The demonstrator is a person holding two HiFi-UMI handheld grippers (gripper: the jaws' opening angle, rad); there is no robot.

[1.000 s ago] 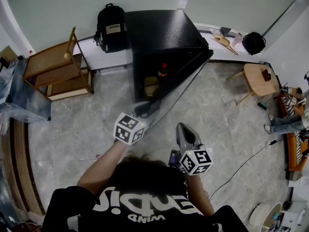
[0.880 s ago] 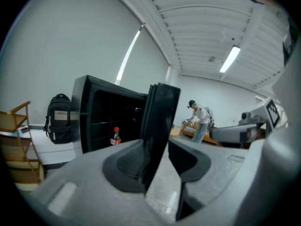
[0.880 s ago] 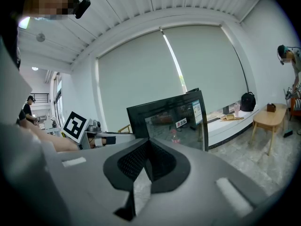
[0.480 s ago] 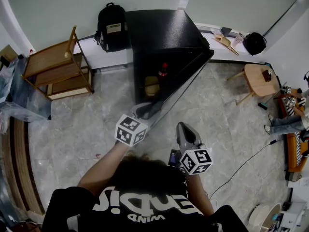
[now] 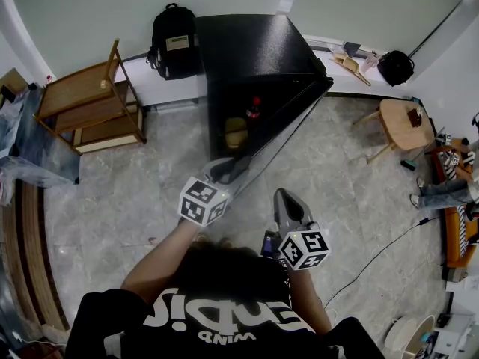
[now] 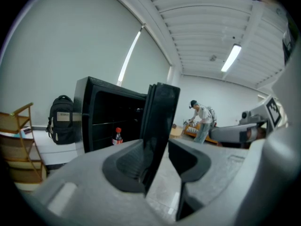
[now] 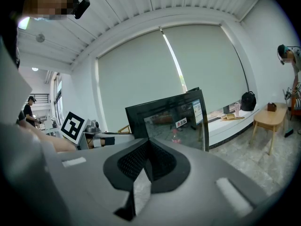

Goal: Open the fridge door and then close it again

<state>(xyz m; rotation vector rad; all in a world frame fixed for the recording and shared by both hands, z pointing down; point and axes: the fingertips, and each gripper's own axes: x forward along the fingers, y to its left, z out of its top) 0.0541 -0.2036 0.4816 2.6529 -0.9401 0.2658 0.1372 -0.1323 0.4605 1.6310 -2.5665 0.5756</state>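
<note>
A black fridge [image 5: 247,51] stands against the far wall with its glass door [image 5: 288,118] swung out towards me. My left gripper [image 5: 224,169] is at the door's free edge. In the left gripper view that edge [image 6: 160,121] stands upright between the pads, filling the gap at the tips, so the gripper [image 6: 157,159] is shut on it. A red-capped bottle [image 5: 253,111] stands on a shelf inside the fridge. My right gripper [image 5: 284,197] hangs to the right of the door, apart from it. Its pads [image 7: 141,161] meet with nothing between them.
A wooden shelf unit [image 5: 90,103] and a black backpack [image 5: 174,43] are left of the fridge. At the right are a wooden stool [image 5: 400,122], a black bag [image 5: 393,66], and a person [image 5: 441,189]. A cable [image 5: 374,253] runs over the marble floor.
</note>
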